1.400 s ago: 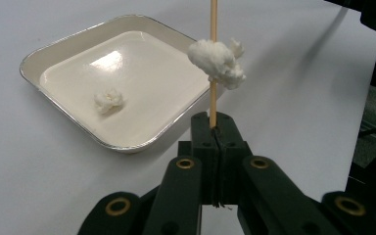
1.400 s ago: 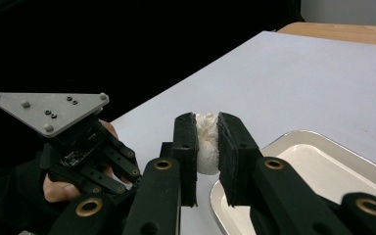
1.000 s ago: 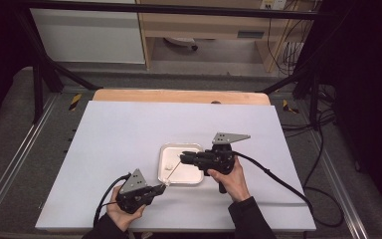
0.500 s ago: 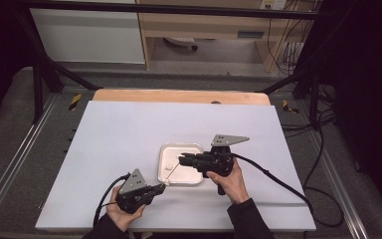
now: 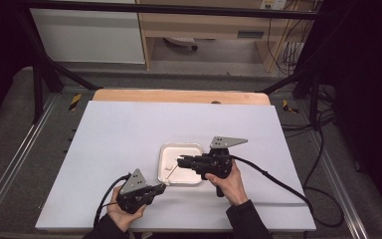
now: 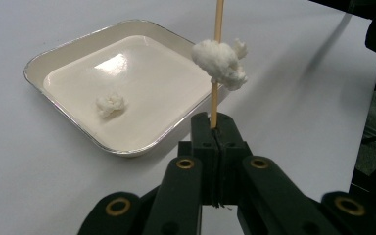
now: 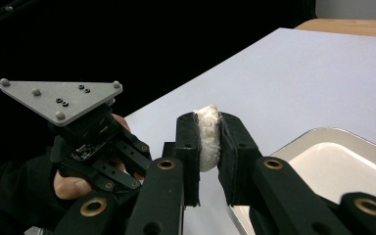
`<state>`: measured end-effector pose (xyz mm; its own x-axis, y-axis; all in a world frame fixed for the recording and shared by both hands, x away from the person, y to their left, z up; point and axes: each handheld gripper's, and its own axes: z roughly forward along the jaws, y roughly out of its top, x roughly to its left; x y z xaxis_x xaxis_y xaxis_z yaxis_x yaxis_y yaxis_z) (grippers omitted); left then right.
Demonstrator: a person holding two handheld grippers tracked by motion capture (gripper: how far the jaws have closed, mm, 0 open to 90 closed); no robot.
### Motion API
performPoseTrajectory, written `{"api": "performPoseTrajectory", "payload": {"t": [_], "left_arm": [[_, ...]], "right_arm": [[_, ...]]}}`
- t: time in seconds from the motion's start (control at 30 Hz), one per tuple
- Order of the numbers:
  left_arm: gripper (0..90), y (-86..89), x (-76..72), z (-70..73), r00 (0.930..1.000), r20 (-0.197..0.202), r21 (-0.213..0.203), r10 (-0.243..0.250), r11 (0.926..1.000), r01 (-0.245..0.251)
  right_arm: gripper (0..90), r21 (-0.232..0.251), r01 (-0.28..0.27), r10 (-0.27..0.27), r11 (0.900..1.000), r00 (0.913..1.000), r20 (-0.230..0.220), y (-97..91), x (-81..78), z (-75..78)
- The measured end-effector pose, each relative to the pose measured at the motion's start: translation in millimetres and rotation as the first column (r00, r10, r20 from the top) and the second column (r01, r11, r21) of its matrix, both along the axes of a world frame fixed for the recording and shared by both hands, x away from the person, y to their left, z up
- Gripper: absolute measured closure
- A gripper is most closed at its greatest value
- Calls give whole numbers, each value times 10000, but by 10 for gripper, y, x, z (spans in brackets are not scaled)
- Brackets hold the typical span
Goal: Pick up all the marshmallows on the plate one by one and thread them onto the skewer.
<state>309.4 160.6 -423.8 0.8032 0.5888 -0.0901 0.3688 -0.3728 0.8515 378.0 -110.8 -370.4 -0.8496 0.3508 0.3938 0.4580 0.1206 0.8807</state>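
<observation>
White tabletop (image 5: 129, 134) bare apart from one square tray (image 6: 73, 54); nothing blocks it. One wooden skewer (image 6: 217, 63), pinched in closed jaws of left gripper (image 5: 161, 188), runs lengthwise from jaws up toward tray. Three white tufts: one (image 6: 111, 104) in tray, one (image 6: 221, 61) on skewer, one (image 7: 207, 137) clamped in jaws of right gripper (image 5: 180, 161) over tray.
</observation>
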Motion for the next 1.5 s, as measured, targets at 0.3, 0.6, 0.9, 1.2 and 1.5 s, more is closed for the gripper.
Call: {"api": "performPoseTrajectory", "payload": {"t": [0.3, 0.6, 0.9, 1.2, 1.5], "left_arm": [[887, -12, 3, 2, 10000, 27, 16, -50, 10000, 50], [888, -69, -1, 35, 9997, 224, -133, -98, 9999, 101], [886, -63, 10, 45, 9996, 288, -203, 20, 9998, -14], [887, 6, 49, 36, 9994, 87, -432, 325, 9986, -321], [886, 141, 82, 45, 9982, 146, -611, 583, 9965, -573]], "right_arm": [[801, -10, -55, 55, 10000, 9999, -107, 11, -10, -13], [794, -400, -693, 678, 9968, 9969, -389, 151, -31, -173], [776, -583, -504, 476, 9970, 9977, -491, 156, -35, -182], [612, -657, -210, 187, 9976, 9992, -355, 153, -31, -184], [209, -1907, 1088, -919, 9756, 9912, 955, 13, -4, -71]]}}
